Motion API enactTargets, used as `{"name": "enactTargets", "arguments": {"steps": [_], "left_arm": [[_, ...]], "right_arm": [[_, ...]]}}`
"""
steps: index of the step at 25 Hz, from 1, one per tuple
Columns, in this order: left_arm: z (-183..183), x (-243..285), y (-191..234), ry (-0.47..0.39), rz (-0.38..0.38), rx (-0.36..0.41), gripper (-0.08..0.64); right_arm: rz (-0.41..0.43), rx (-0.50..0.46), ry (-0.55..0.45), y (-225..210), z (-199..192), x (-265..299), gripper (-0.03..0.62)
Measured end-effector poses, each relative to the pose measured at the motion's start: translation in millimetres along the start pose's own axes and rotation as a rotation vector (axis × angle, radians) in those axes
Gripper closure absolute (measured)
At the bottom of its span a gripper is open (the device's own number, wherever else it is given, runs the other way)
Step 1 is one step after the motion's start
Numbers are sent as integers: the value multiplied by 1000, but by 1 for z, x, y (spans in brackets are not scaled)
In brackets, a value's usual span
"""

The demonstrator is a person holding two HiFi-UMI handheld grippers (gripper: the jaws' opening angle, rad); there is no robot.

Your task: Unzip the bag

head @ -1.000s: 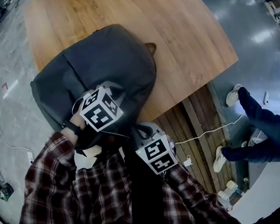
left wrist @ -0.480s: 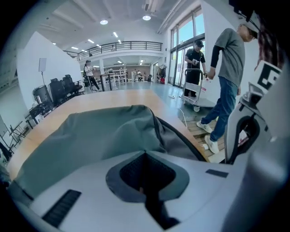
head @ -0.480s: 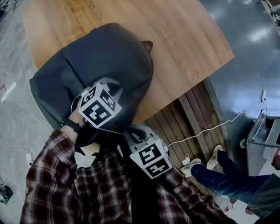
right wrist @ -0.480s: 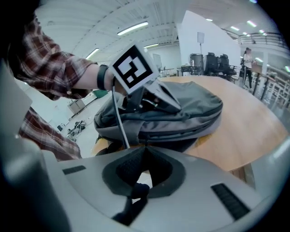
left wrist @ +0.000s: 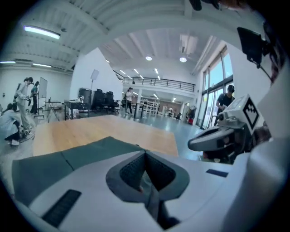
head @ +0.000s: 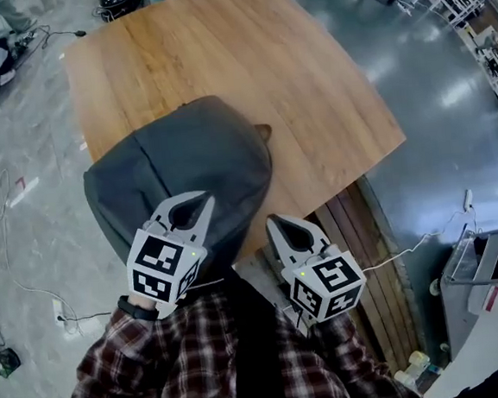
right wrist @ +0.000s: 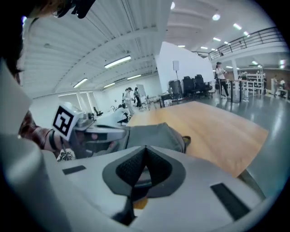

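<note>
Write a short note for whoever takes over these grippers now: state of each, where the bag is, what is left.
Left gripper: jaws shut, empty, over the near end of the grey bag.
Right gripper: jaws shut, empty, beside the bag's near right corner, past the table edge.
The bag lies flat on the wooden table.
Done: nothing visible; no open zip shows.
Left: find the zip pull, grip it, unzip.

Near edge of the bag (head: 180,152) out of sight behind the left gripper (head: 201,204)
</note>
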State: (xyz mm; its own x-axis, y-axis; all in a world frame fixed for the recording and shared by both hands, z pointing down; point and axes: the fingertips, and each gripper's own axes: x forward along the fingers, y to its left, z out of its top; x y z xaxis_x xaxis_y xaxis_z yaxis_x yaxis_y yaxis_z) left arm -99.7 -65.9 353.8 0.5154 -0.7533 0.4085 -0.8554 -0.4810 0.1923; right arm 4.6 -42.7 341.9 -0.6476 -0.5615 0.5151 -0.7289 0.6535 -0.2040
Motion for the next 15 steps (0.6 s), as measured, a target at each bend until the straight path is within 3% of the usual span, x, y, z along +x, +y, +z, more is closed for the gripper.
{"name": "enactTargets", "arguments": {"steps": [7, 15], "left_arm": [[83, -53, -5, -257, 124, -103, 551], [143, -89, -4, -390, 194, -96, 552]], "right_arm": [[20, -130, -212, 14, 111, 5, 581], [93, -239, -313, 51, 162, -1, 581]]}}
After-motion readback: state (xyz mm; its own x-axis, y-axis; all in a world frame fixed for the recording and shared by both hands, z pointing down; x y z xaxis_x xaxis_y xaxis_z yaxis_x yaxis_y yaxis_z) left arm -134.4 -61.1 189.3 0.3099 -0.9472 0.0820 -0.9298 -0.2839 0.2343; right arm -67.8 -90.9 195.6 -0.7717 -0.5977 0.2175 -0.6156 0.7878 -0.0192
